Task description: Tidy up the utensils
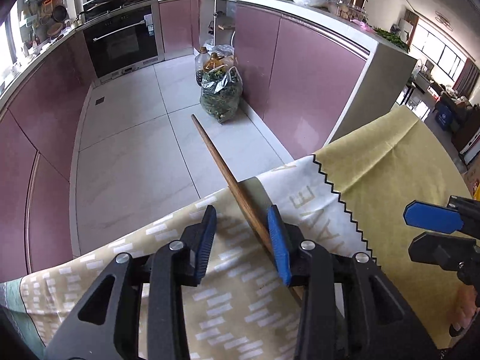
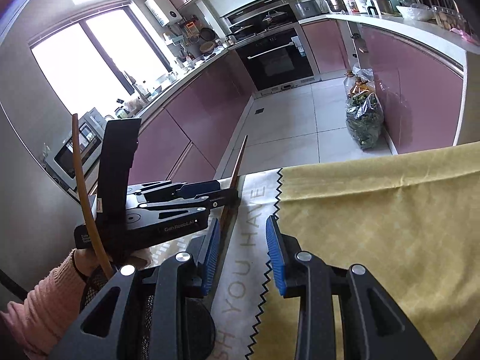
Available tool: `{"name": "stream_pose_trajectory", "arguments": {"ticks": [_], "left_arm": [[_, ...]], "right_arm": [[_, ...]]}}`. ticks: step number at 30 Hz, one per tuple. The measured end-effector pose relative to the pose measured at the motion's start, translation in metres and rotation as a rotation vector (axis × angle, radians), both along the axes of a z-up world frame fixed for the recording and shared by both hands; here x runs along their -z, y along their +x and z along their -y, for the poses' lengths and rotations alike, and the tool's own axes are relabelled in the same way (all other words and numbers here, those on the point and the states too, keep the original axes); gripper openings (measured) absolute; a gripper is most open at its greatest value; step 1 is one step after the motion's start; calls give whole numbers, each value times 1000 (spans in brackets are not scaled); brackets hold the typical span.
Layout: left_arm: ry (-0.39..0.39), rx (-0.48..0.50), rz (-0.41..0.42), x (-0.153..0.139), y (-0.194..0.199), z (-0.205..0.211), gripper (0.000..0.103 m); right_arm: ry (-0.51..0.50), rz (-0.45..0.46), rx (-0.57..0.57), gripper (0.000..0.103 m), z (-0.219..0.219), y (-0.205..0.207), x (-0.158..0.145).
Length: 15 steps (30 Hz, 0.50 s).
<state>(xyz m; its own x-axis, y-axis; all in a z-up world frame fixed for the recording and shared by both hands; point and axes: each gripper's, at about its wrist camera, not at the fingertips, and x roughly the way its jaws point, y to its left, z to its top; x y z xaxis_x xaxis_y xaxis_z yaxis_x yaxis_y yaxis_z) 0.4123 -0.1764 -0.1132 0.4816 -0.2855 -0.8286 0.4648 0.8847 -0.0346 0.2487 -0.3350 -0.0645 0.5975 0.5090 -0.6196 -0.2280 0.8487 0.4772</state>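
While the left gripper (image 1: 242,234) straddles a wooden stick (image 1: 223,177) unpinched, the right gripper (image 2: 242,252) gapes — tablecloth (image 2: 375,225) beneath.

Wood, cloth and matt plastic in front of you

Your wooden stick (image 1: 228,177) looks smooth and brown with a dull sheen, lying on a soft woven tablecloth (image 1: 390,162) of matt yellow and printed cream cloth (creased near the table edge). Your left hand-held gripper (image 1: 242,240) has matt black plastic arms, ribbed blue pads (image 1: 277,240) and shiny metal rivets; your right hand-held gripper (image 2: 241,255) looks the same. Below you, the floor tiles (image 1: 126,138) are pale and glossy, the cabinet fronts (image 1: 312,90) smooth mauve gloss, and the bag of greens (image 1: 221,93) is crinkled clear plastic.
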Motion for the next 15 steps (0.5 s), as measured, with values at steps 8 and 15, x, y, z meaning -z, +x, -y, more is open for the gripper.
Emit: {"name": "stream_pose_trajectory", "arguments": {"ticks": [8,15], "left_arm": [[50,48,24,-3,-9,13,18],[-25,-4,-42,-3,-4,-13,8]], "right_arm": [[2,0,-9,31,0,1,-1],[15,11,-6,31,5,-2,-4]]}}
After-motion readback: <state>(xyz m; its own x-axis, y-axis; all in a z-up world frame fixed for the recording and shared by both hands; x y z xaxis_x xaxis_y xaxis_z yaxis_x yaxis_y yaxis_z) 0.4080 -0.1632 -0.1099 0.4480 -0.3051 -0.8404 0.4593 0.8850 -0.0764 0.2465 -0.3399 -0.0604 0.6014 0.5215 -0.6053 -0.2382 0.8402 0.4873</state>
